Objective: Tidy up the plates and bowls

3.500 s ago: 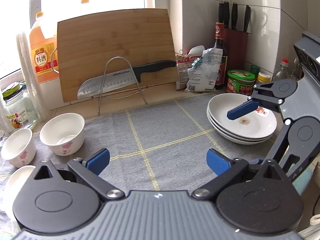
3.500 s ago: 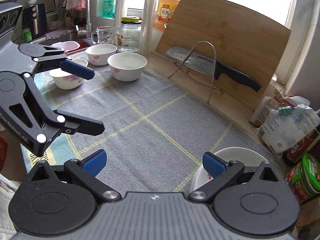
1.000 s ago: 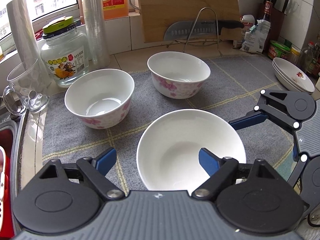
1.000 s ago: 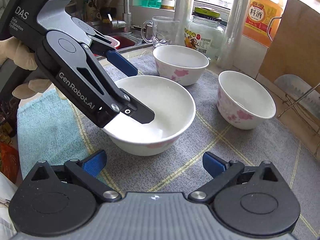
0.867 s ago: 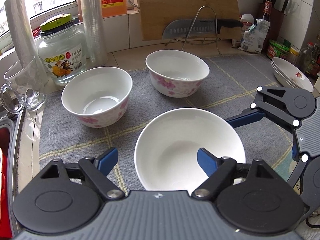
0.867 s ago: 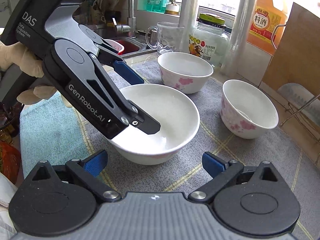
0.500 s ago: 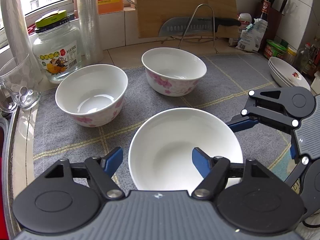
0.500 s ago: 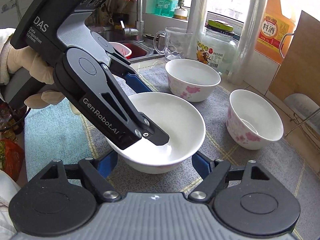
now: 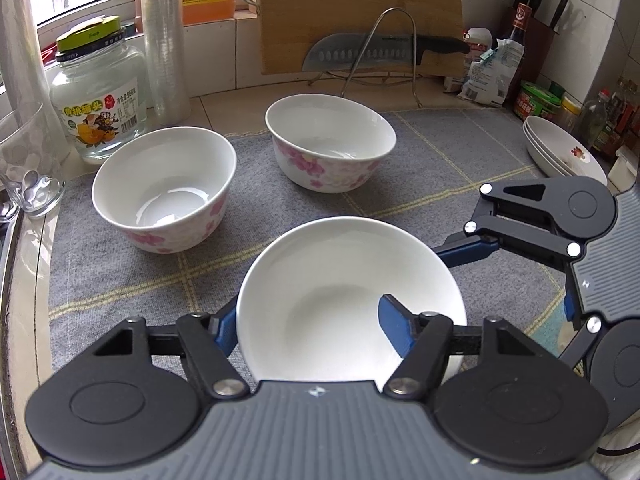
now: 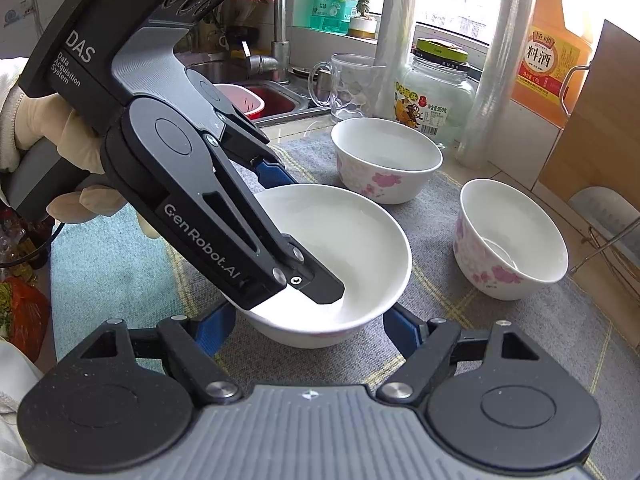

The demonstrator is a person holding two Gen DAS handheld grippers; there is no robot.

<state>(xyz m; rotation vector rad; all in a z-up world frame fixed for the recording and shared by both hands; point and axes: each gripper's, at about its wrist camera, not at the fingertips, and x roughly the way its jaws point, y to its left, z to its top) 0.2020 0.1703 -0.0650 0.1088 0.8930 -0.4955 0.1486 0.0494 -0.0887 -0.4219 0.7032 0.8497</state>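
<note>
1. Since a second ago, left gripper (image 9: 308,326) jaws had just been closing; now clamped on near bowl (image 9: 340,280) wall, one pad inside, one outside.
2. Right gripper (image 10: 310,326) also narrowed, straddling the same bowl's near side; contact unclear.
3. Bowl sat on grey mat (image 9: 460,152) on tabletop, two floral bowls (image 9: 164,188) behind it.
4. Plate stack (image 9: 560,152) far right.
</note>
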